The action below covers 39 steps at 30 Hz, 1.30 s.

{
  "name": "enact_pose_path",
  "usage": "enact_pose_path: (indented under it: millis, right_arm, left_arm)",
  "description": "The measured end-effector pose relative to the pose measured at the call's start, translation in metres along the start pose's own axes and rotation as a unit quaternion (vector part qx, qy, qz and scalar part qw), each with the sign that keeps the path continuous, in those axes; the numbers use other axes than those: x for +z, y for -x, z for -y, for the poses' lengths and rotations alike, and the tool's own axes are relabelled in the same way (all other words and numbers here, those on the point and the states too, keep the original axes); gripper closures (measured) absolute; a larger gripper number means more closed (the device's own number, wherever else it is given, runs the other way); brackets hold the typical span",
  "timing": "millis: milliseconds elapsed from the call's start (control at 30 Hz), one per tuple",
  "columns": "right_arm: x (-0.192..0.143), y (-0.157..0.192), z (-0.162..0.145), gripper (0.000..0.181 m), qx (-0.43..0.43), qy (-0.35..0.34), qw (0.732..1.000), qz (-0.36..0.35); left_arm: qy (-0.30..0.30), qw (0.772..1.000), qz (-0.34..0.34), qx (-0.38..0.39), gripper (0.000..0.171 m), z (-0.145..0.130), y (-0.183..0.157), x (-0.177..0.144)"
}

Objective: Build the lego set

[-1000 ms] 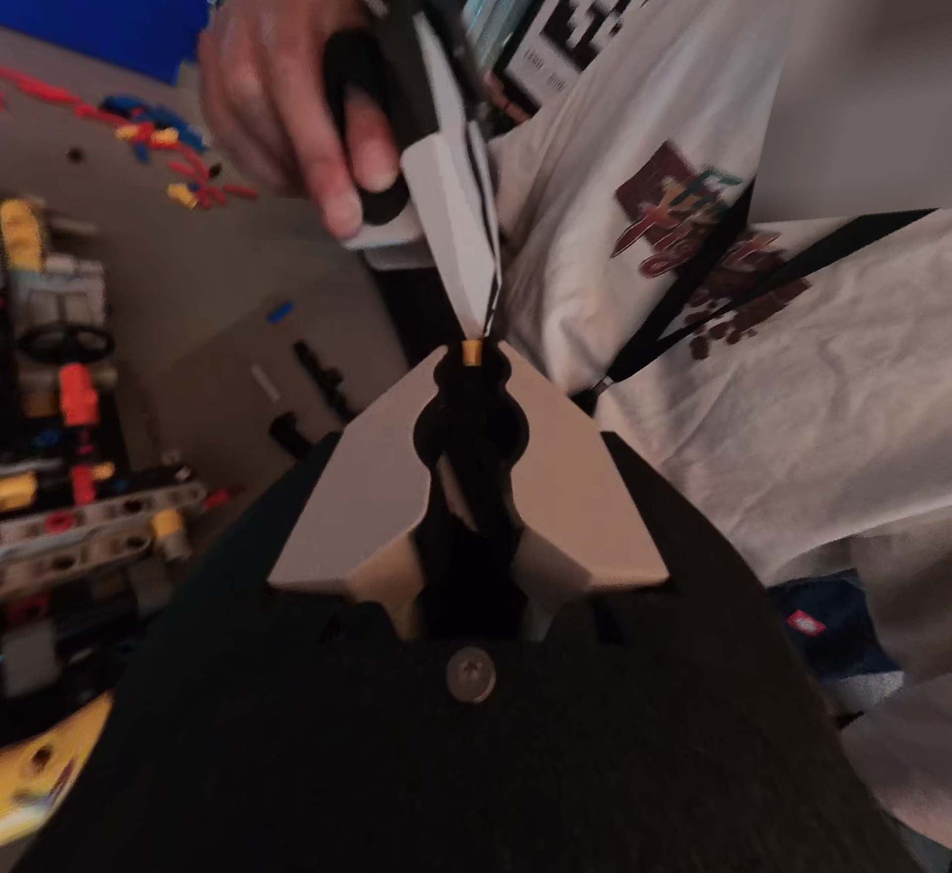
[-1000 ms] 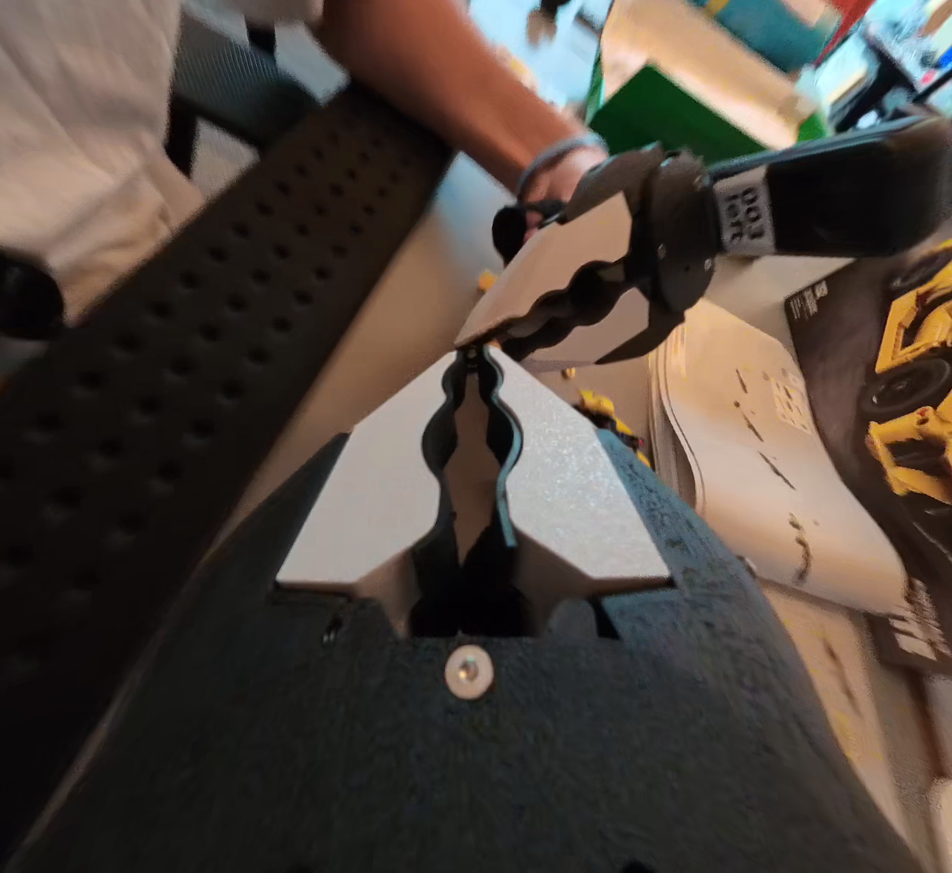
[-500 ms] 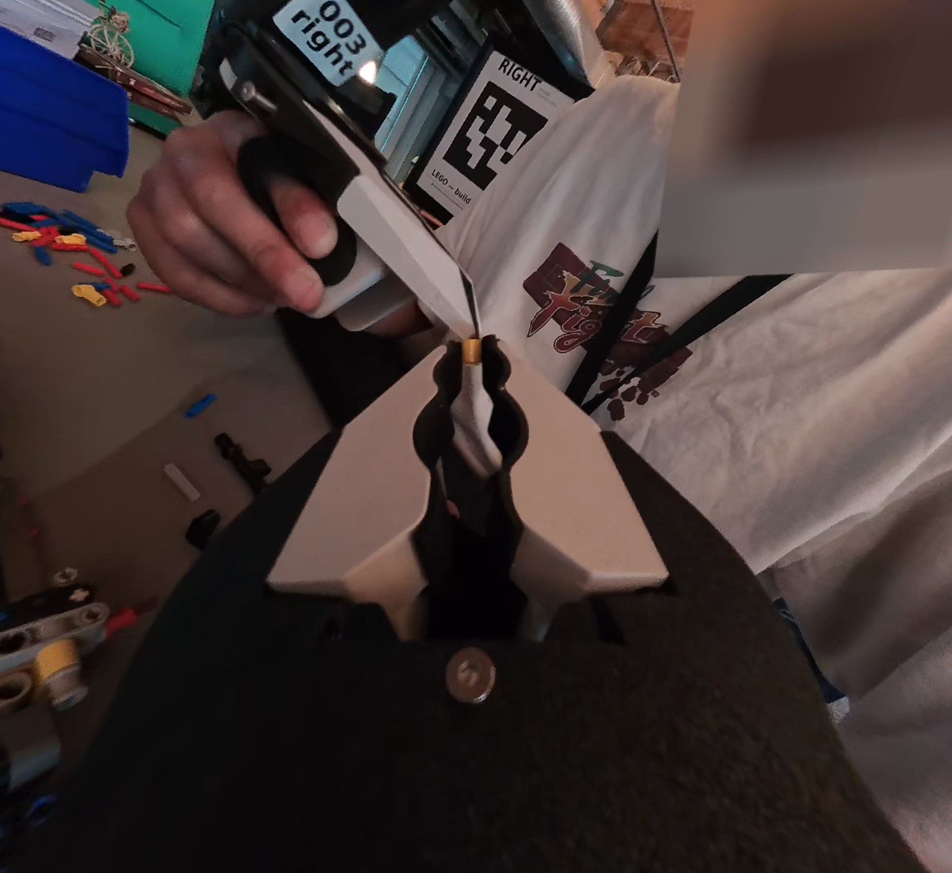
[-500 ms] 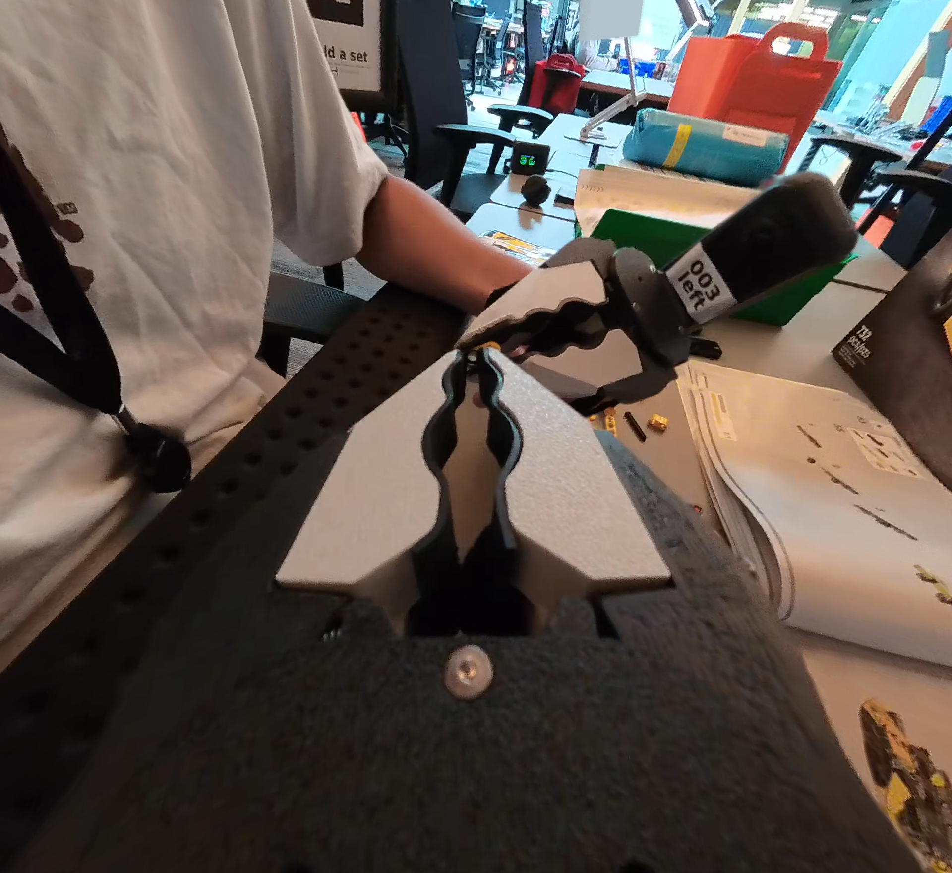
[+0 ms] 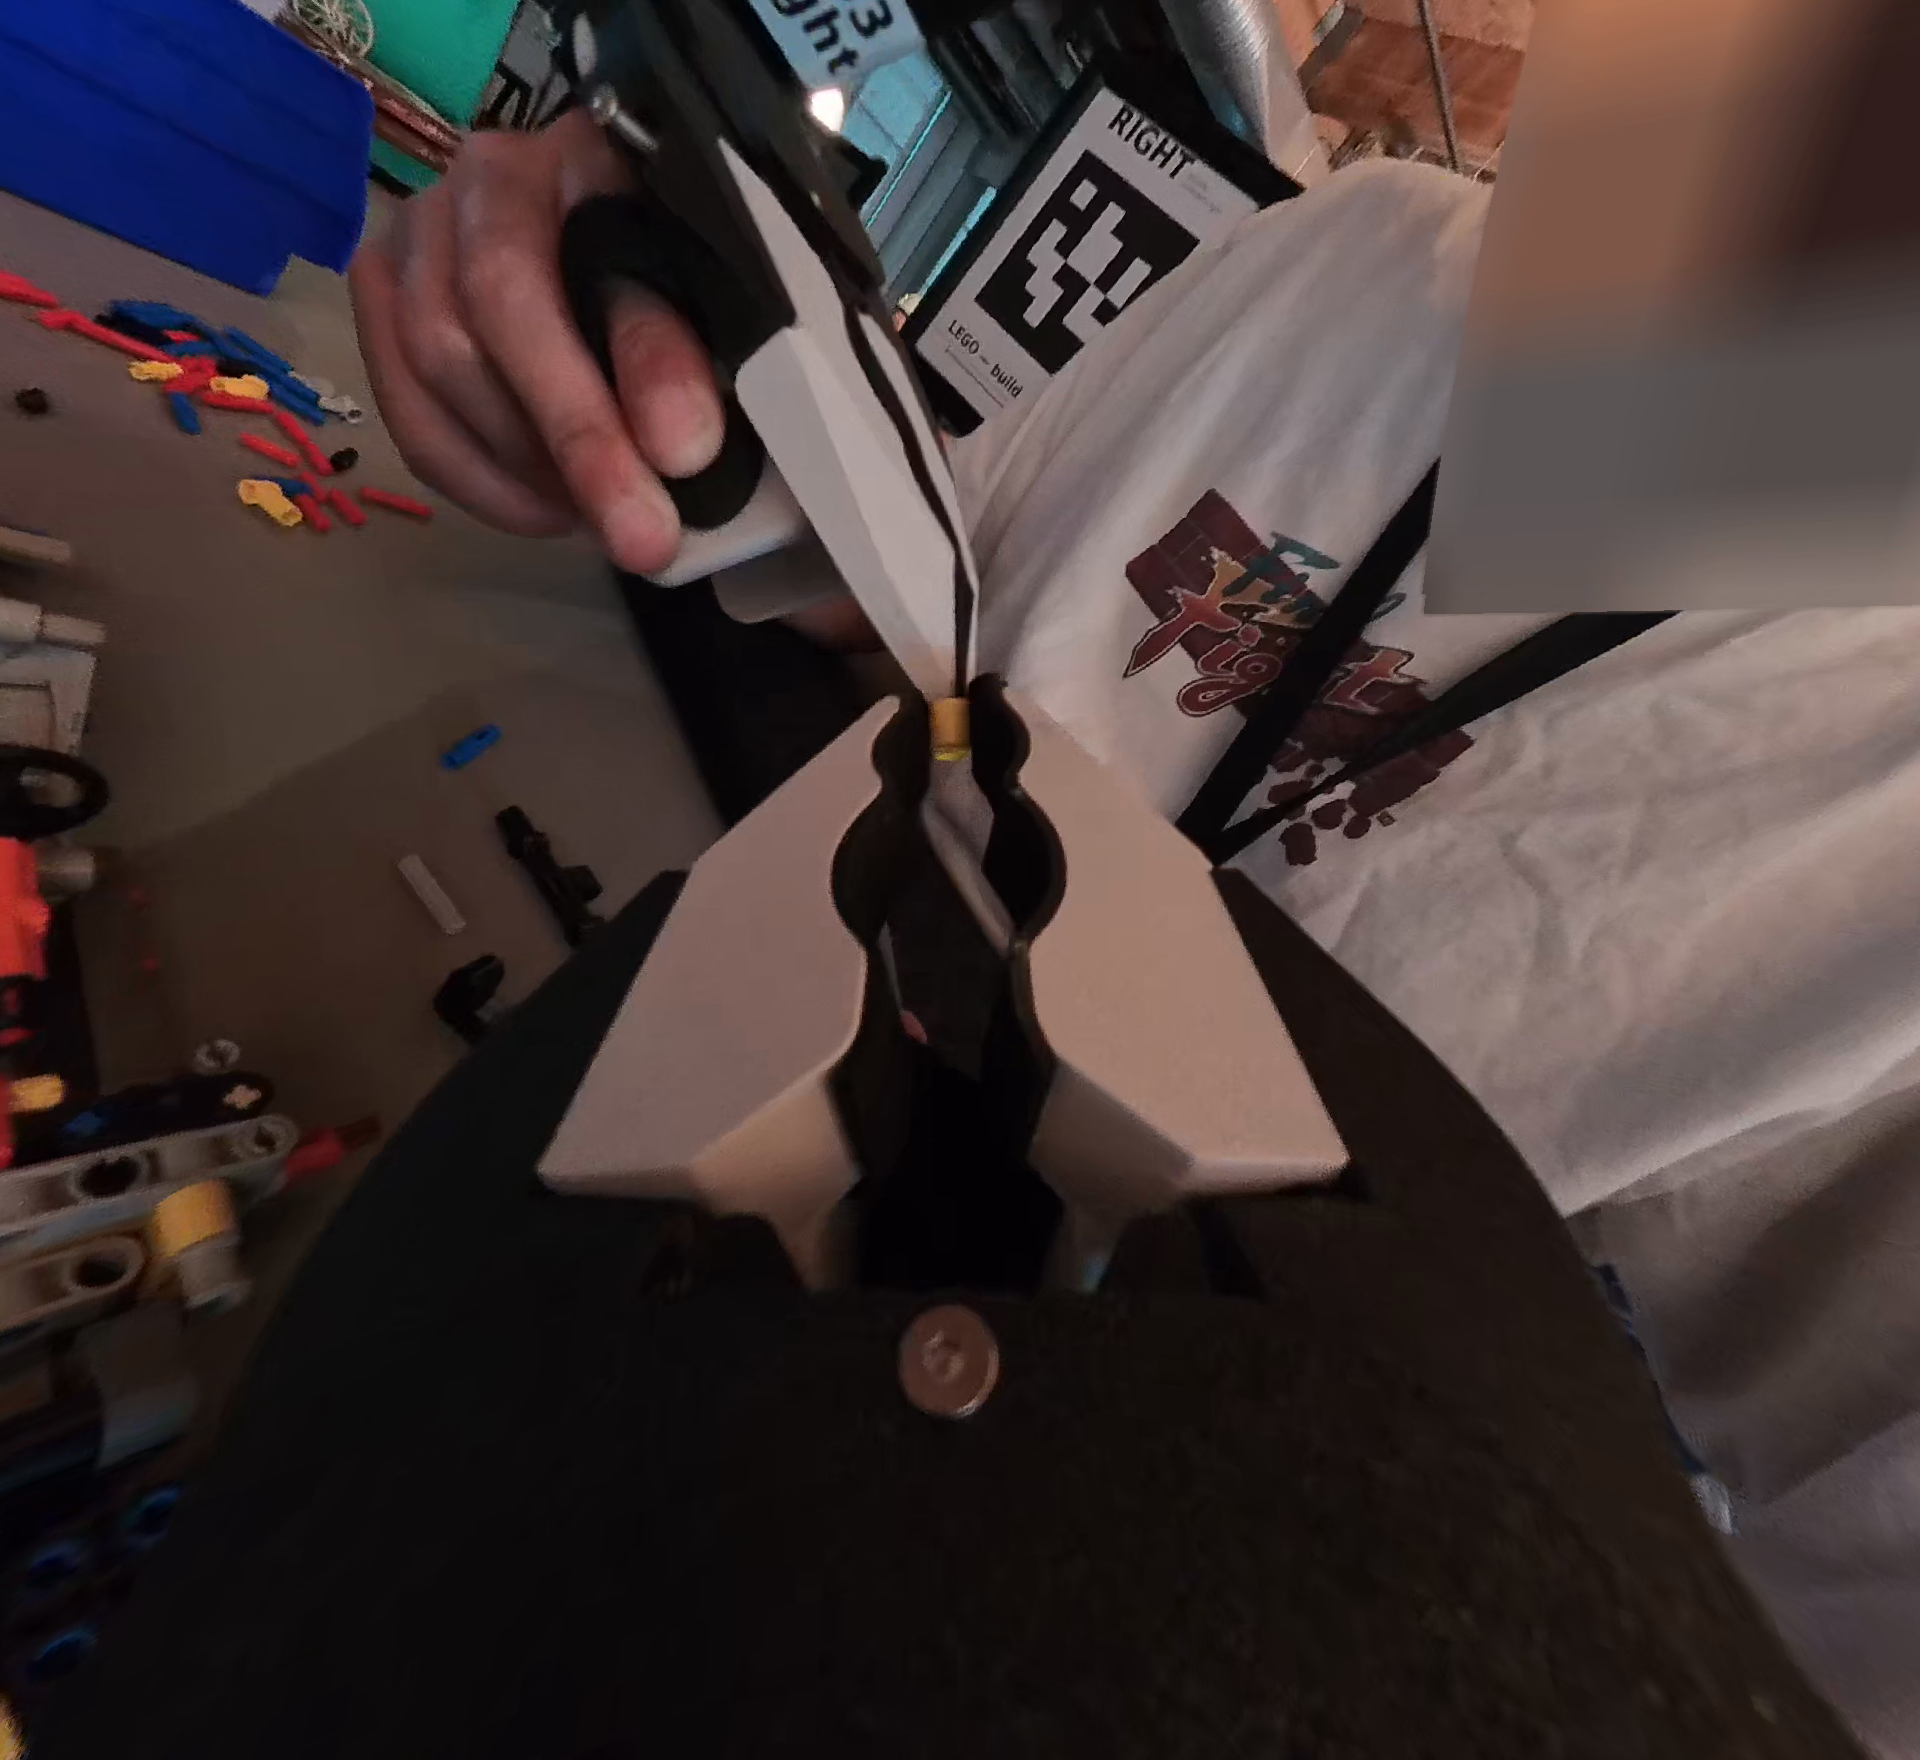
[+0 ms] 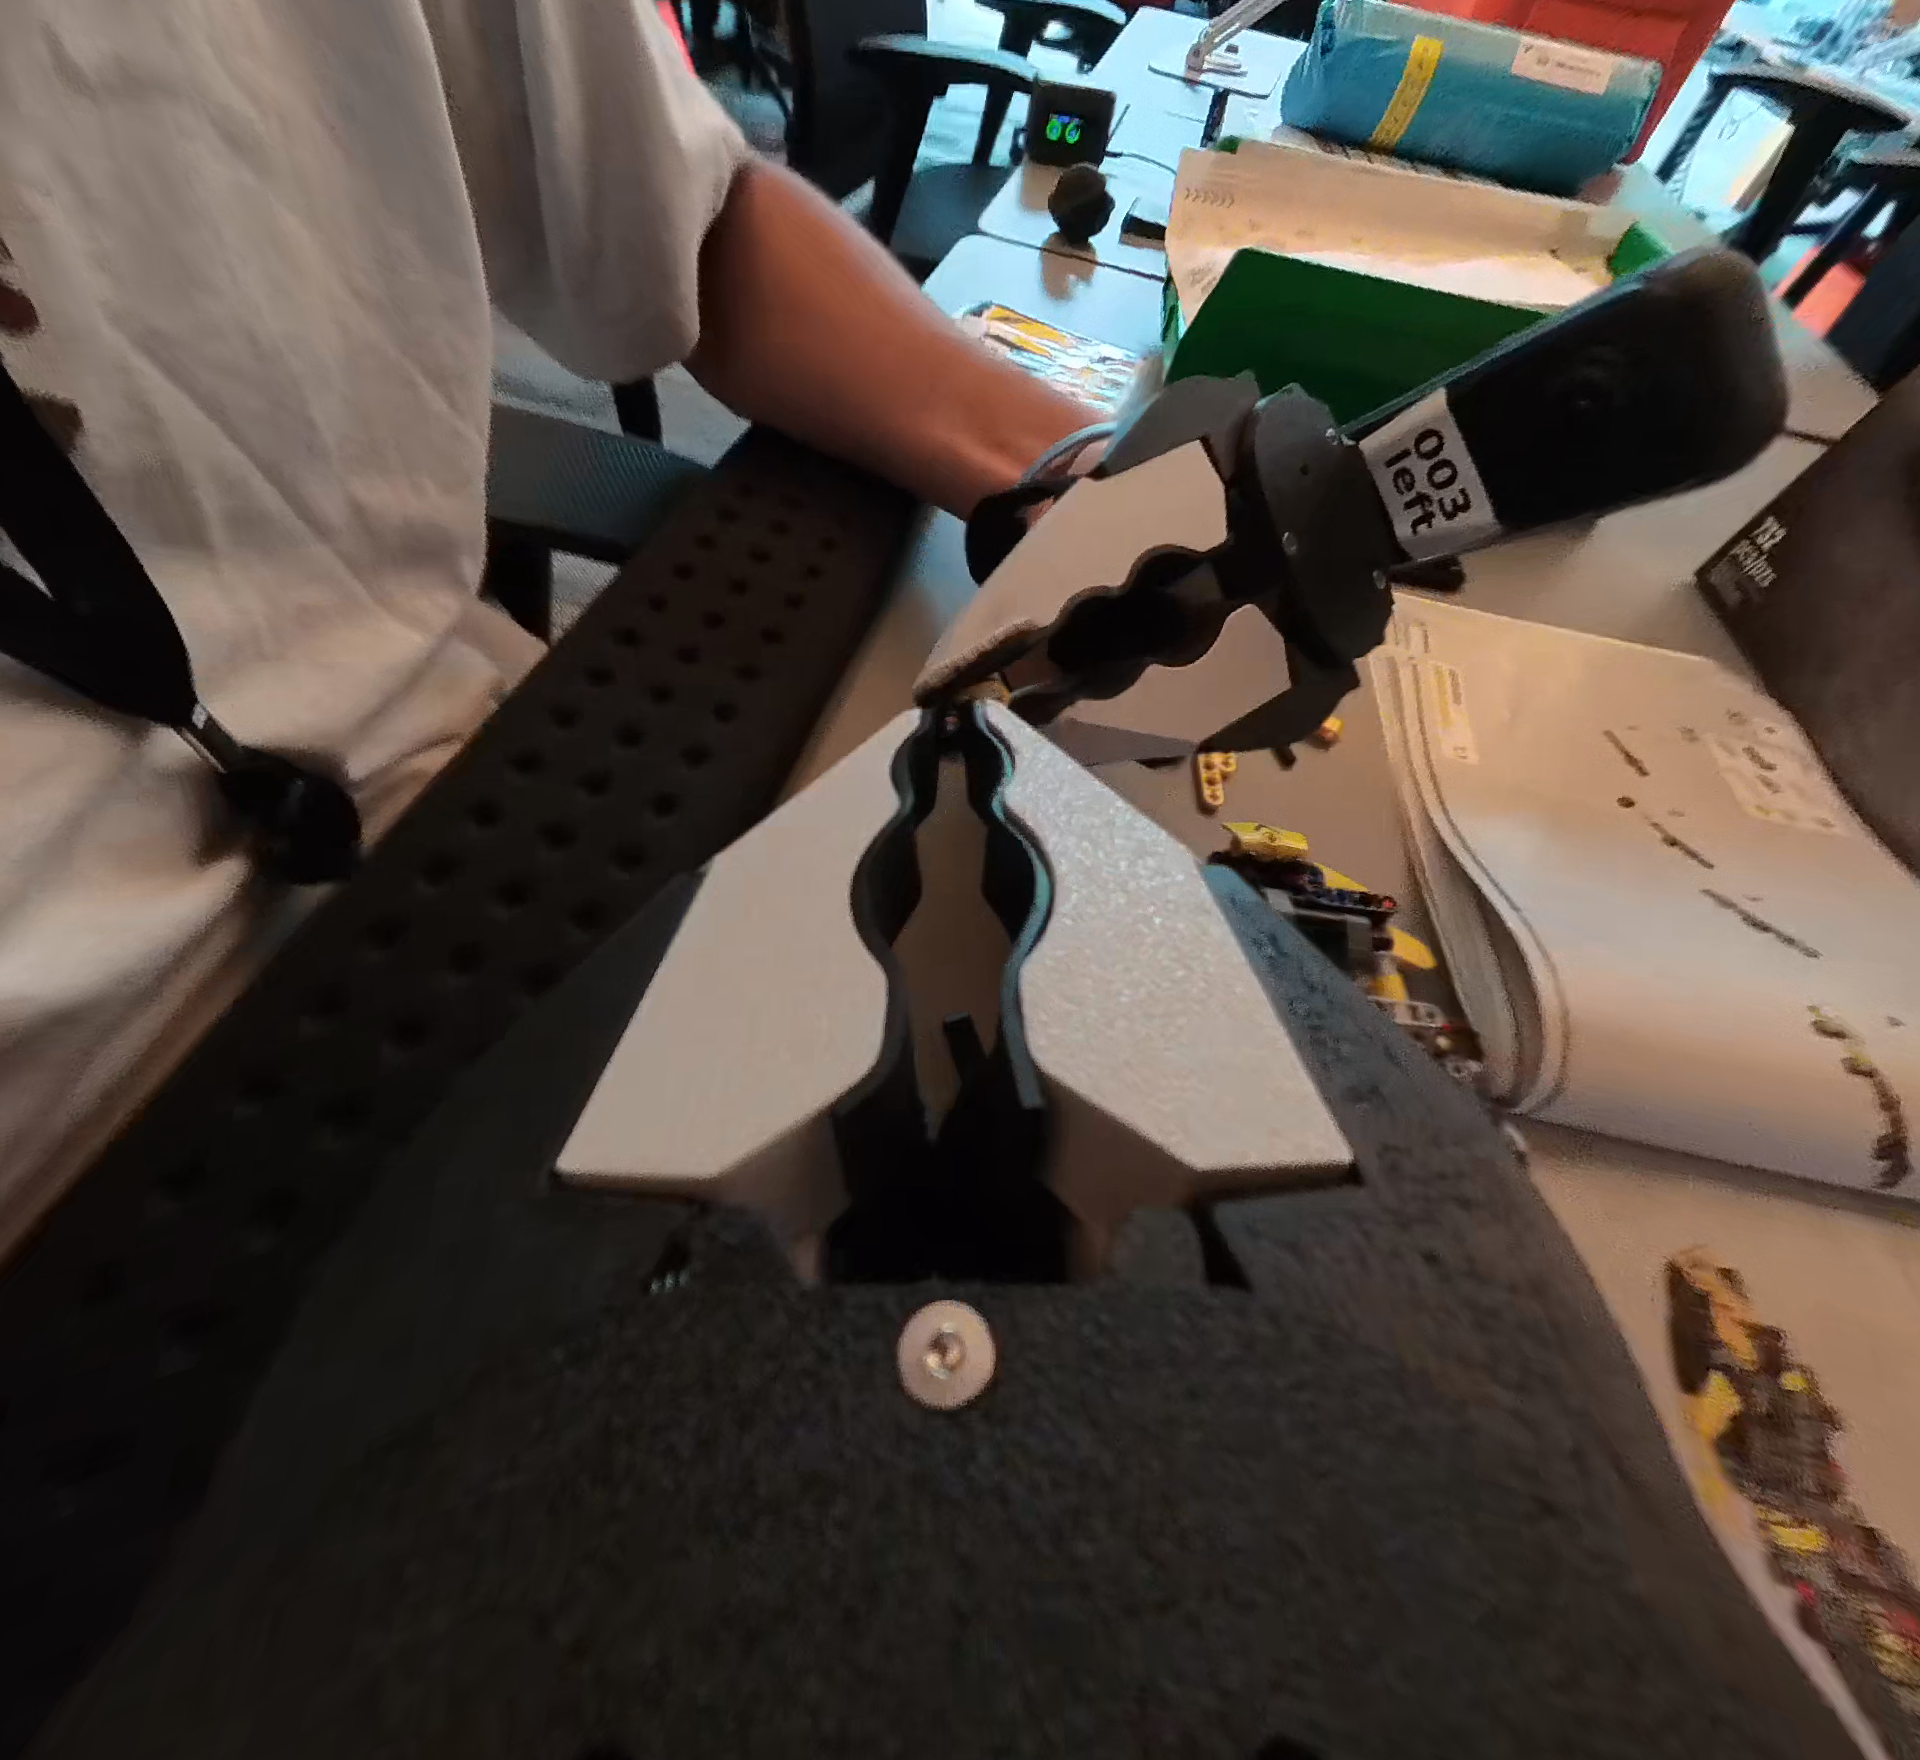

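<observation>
**Yellow bush and a thin dark part held tip to tip in the air**

The small yellow bush sat clamped at the very tips of my left gripper, well above the table and in front of the person's white T-shirt. My right gripper came at it from above; its fingers were pressed together on something thin and dark that I could barely make out, and that tip touched or nearly touched the bush's upper end.

Against half a second before, I had tilted the right gripper steeper, so it stood more nearly in line with the bush, and both views had swung. The bush itself had not shifted in the left fingers. I read this as lining up the dark part with the bush's hole; whether it had gone in at all, I could not tell.

Everything else lay away from the action: the partly built yellow and grey model at the left edge, loose red, blue and yellow pins scattered farther off near the blue bin, and the open instruction booklet on the right gripper's side.
</observation>
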State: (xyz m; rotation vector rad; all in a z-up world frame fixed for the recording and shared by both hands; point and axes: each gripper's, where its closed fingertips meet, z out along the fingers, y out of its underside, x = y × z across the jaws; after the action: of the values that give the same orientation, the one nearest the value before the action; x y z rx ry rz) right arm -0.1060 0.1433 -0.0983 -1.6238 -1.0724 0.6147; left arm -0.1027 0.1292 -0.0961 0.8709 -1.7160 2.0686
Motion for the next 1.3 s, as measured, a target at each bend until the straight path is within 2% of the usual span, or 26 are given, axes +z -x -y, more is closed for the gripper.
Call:
enact_pose_path:
  millis: [133, 567, 633, 667, 733, 867, 933, 1067, 1200, 1300]
  right_arm:
    - [-0.006, -0.009, 0.008, 0.177, 0.026, -0.019, 0.999, -0.011]
    - [-0.007, -0.018, -0.005, 0.175, 0.021, 0.026, 0.998, -0.044]
    - [-0.008, -0.024, -0.008, 0.163, 0.018, 0.035, 0.997, -0.066]
    - [-0.008, -0.023, -0.009, 0.163, 0.018, 0.037, 0.997, -0.065]
    - [-0.007, -0.02, -0.007, 0.175, 0.022, 0.029, 0.998, -0.053]
    - [-0.018, -0.03, -0.012, 0.178, 0.015, 0.039, 0.995, -0.085]
    - [-0.032, -0.037, -0.013, 0.177, 0.039, 0.033, 0.993, -0.105]
    - [-0.06, -0.028, -0.048, 0.174, 0.115, 0.091, 0.98, -0.133]
    - [-0.077, -0.009, -0.1, 0.166, 0.195, 0.157, 0.954, -0.166]
    - [-0.068, -0.003, -0.128, 0.164, 0.211, 0.185, 0.944, -0.175]
  left_arm:
    - [-0.03, 0.999, -0.005, -0.012, 0.166, 0.012, 0.0, -0.003]
    - [-0.037, 0.998, 0.011, -0.047, 0.166, 0.009, 0.013, -0.008]
    - [-0.031, 0.998, 0.013, -0.045, 0.166, 0.007, 0.013, -0.007]
    - [-0.028, 0.999, 0.014, -0.045, 0.166, 0.006, 0.013, -0.006]
    - [-0.024, 0.999, 0.013, -0.044, 0.166, 0.005, 0.013, -0.004]
    - [-0.022, 0.998, 0.049, -0.032, 0.166, 0.008, 0.018, -0.013]
    - [-0.024, 0.995, 0.096, -0.019, 0.166, 0.011, 0.026, -0.023]
    - [0.028, 0.972, 0.231, 0.029, 0.166, 0.002, 0.055, -0.037]
    - [0.004, 0.969, 0.243, 0.033, 0.166, 0.011, 0.058, -0.035]
    - [0.009, 0.967, 0.253, 0.032, 0.167, 0.007, 0.063, -0.034]
